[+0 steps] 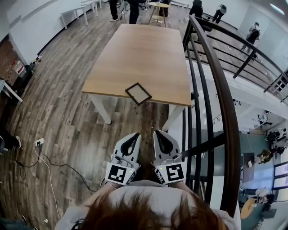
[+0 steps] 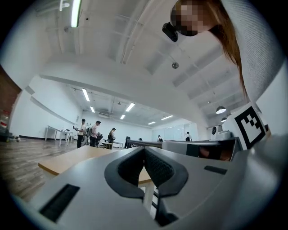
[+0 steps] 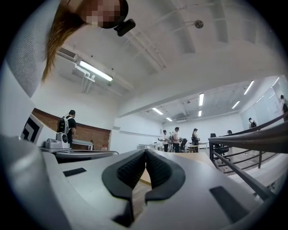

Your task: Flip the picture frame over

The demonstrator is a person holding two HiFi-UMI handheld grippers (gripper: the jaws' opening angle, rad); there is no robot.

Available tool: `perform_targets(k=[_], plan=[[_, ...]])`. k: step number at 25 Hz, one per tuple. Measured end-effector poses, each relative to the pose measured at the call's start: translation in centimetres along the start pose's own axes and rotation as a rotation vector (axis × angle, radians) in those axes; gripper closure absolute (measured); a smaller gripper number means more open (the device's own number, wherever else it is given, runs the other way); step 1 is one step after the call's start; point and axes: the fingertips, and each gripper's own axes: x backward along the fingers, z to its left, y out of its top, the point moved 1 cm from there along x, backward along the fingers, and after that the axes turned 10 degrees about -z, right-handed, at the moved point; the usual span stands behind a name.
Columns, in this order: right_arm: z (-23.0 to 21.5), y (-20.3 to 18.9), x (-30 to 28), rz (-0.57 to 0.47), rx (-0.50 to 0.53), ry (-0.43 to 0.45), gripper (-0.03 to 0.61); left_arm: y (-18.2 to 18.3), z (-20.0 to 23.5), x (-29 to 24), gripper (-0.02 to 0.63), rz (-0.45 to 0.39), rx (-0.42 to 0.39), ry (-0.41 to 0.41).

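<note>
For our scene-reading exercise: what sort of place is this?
Probably an open-plan office or lab on an upper level: a long wooden table, white desks by the wall, and a black railing overlooking a lower floor.

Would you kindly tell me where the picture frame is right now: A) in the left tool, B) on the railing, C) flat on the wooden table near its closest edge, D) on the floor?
C: the picture frame lies flat on the wooden table, just inside its near edge.
</note>
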Motion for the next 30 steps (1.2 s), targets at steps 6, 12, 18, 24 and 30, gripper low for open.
perform_targets(k=[6,12,18,24,30], plan=[[-3.1,-1.8,-9.5,-0.016,0.013,-0.033,0.565,-1.3,7.4,-7.2,0.607,0.029,-0.013,-0.046],[-5.9,-3.5,-17.8,-0.023,0.009,-0.073,0.565,-1.9,13.8,-13.7,0.607,0.026,-0.011,-0.077],[-7.4,-5.0,-21.9,-0.004,-0.003,-0.083,0.565,-3.5,17.3,-17.1,0.607,0.053,0.000,-0.086],[-9.3,-5.7,-23.5,0.028,-0.021,-0.089,0.565,-4.2,18.0,-19.1,0.607,0.059,0.030,-0.076],[-10.2,-8.1,-23.5,0.046,-0.185,-0.041,0.565,-5.4,18.6,-19.7,0.607,0.080,0.044,-0.050]])
